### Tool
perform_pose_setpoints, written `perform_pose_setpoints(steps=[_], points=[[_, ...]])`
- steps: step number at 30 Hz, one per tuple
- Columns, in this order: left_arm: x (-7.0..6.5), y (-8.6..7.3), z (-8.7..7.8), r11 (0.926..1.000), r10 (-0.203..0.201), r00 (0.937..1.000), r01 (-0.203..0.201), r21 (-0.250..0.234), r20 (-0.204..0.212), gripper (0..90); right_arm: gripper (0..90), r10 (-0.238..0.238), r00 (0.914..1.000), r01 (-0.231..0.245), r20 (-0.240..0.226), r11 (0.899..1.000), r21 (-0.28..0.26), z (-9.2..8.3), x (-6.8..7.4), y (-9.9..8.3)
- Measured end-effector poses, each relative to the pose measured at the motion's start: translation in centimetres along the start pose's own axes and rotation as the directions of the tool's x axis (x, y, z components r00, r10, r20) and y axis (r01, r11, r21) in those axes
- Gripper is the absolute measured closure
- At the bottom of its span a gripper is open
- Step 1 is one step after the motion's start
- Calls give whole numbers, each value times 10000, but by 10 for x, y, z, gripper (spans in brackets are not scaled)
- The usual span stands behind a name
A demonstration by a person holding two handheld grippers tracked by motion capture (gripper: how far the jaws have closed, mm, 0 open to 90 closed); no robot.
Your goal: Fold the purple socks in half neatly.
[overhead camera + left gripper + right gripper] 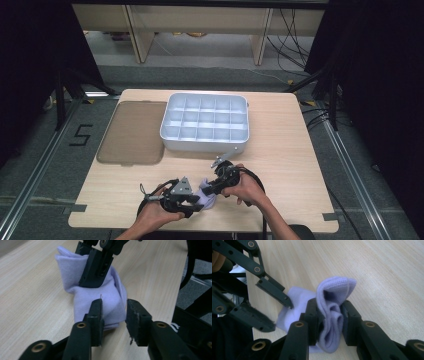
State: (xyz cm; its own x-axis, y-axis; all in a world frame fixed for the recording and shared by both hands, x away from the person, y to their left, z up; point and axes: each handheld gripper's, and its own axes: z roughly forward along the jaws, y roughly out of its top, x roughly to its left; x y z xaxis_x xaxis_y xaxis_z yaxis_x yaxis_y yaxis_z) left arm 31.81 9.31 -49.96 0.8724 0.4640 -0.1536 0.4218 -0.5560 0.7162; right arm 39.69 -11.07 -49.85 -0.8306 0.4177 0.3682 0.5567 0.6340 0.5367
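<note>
A folded lilac sock [207,197] lies near the table's front edge, between both grippers. In the right gripper view, my right gripper [329,315] is shut on the bunched sock [334,290], with both pads pressing its folds. In the left gripper view, my left gripper [113,312] stands open around the sock's near end [110,295]; its pads are beside the cloth and a small gap shows at one jaw. The right gripper [96,270] clamps the sock from above there. In the high view, the left gripper [197,202] and the right gripper [210,187] meet at the sock.
A white tray with several compartments [200,145] sits at the middle back of the wooden table [280,150]. A translucent brown lid [132,132] lies flat to its left. The table's front edge runs just under the hands.
</note>
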Motion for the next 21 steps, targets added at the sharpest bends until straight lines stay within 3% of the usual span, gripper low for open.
perform_pose_setpoints(steps=[1, 2, 6, 8, 10, 11, 13, 17, 21], points=[[1, 0, -1, 9998, 6, 9999, -4, -212, 115, 602, 714, 19, 10000, -19, -10, 10000, 1, 0, 0, 0], [0, 0, -2, 9997, -158, 9999, 159, -189, 38, 573, 715, -15, 10000, 15, 8, 10000, -9, 0, 0, 0], [3, -2, -12, 9994, -162, 9997, 157, -296, -182, 482, 715, -52, 9999, 52, 152, 10000, -29, 0, 2, 0], [5, -3, -16, 9993, -238, 9993, 230, -287, -285, 462, 715, -15, 9999, 16, 120, 10000, -12, 0, 3, 0], [8, -6, -20, 9987, -391, 9988, 381, -332, -286, 443, 715, -489, 9986, 494, 213, 9986, -205, 1, 0, 0], [9, -7, -21, 9987, -395, 9987, 385, -334, -318, 432, 715, -230, 9995, 233, 236, 9997, -111, 0, 2, 0], [8, -11, -26, 9975, -584, 9978, 571, -410, -308, 426, 715, -163, 9996, 164, 245, 9998, -60, 0, 3, 0], [10, -20, -39, 9972, -599, 9973, 578, -481, -421, 409, 715, -188, 9995, 190, 258, 9998, -76, 0, 3, 0], [11, -32, -49, 9945, -922, 9941, 890, -556, -576, 394, 715, -198, 9994, 201, 278, 9998, -79, 0, 3, 0]])
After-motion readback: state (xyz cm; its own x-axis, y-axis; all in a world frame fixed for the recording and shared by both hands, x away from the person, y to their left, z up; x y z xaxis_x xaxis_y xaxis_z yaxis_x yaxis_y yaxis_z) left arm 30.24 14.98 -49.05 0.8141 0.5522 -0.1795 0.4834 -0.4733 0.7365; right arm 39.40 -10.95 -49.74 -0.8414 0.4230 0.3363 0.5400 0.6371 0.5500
